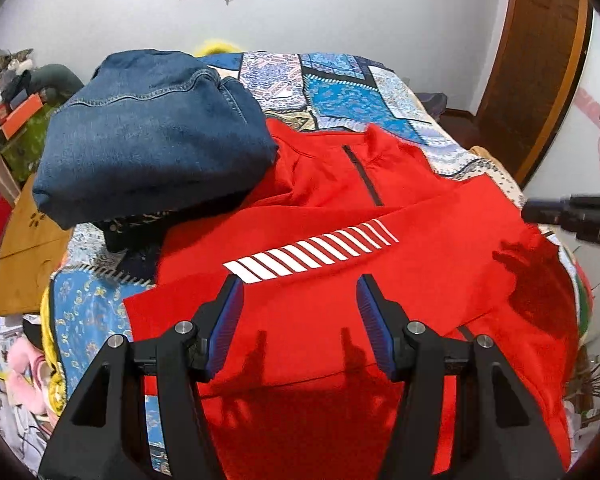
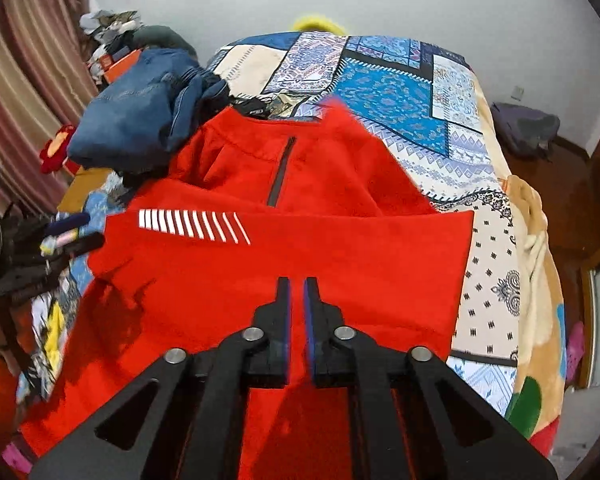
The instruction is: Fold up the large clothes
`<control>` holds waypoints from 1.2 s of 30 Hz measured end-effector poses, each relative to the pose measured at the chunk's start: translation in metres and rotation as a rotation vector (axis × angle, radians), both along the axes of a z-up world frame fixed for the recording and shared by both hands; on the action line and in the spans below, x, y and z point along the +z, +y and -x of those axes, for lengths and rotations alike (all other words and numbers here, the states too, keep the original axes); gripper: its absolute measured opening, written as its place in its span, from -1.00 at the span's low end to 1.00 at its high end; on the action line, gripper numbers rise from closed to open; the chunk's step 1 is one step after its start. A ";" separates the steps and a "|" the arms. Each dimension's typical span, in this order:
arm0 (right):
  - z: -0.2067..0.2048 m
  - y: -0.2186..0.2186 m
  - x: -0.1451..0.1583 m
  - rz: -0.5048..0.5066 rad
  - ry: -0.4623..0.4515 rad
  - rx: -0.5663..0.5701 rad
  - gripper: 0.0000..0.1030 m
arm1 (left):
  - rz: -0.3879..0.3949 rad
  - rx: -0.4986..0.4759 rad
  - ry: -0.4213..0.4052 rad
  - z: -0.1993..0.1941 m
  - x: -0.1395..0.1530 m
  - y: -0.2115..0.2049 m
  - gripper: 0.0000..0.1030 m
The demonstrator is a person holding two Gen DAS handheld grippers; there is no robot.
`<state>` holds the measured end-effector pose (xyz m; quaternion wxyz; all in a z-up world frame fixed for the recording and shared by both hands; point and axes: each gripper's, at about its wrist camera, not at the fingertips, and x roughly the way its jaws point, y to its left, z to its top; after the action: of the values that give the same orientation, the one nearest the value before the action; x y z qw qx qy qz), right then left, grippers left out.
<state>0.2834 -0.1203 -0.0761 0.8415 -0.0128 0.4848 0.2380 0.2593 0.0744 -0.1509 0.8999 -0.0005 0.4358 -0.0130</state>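
Red top [image 1: 340, 320], mid-frame, part-folded; jeans [image 1: 152, 140] upper left. Left gripper [image 1: 300, 300] spread wide, empty. Right gripper [image 2: 297, 300] nearly closed, holding nothing; best pinch hem corners evenly.

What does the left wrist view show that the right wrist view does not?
Only the left wrist view shows the wooden door and the open left gripper from behind. Only the right wrist view shows the striped curtain and the nearly shut right gripper, holding nothing visible. Both show the red jacket with white stripes, the jeans and the patterned bedspread.
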 end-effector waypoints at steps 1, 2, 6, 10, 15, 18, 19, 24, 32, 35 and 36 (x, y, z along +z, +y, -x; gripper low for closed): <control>-0.006 0.001 0.001 0.000 0.007 -0.008 -0.17 | -0.007 0.002 -0.002 0.000 0.000 0.000 0.11; -0.010 0.003 0.003 -0.005 0.003 -0.014 0.04 | -0.010 0.001 -0.006 -0.002 0.000 0.001 0.11; -0.030 0.017 0.008 -0.018 -0.048 -0.010 0.28 | -0.012 -0.002 -0.021 -0.010 0.000 0.006 0.15; -0.069 0.032 -0.005 -0.002 -0.013 -0.015 0.28 | -0.014 0.002 -0.029 -0.021 -0.004 0.011 0.17; -0.129 0.045 -0.031 0.019 0.053 -0.047 0.29 | 0.009 0.011 -0.018 -0.036 -0.017 0.022 0.17; -0.170 0.048 -0.051 0.035 0.088 -0.091 0.29 | 0.025 0.021 -0.004 -0.044 -0.028 0.029 0.17; -0.178 0.048 -0.056 0.031 0.106 -0.099 0.29 | 0.031 0.024 0.002 -0.047 -0.032 0.031 0.17; -0.220 0.046 -0.099 -0.019 0.238 -0.177 0.29 | 0.044 0.042 0.030 -0.056 -0.049 0.041 0.17; -0.205 0.059 -0.093 -0.065 0.216 -0.096 -0.78 | 0.069 0.070 0.053 -0.058 -0.057 0.045 0.17; -0.190 0.064 -0.075 -0.017 0.143 -0.060 -0.80 | 0.075 0.073 0.039 -0.054 -0.050 0.044 0.17; -0.180 0.062 -0.064 -0.024 0.117 -0.050 -0.80 | 0.076 0.073 0.032 -0.052 -0.046 0.044 0.17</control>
<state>0.4633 -0.0582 -0.1404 0.8174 0.0231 0.5305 0.2232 0.3108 0.1181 -0.1972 0.8920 -0.0510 0.4492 0.0032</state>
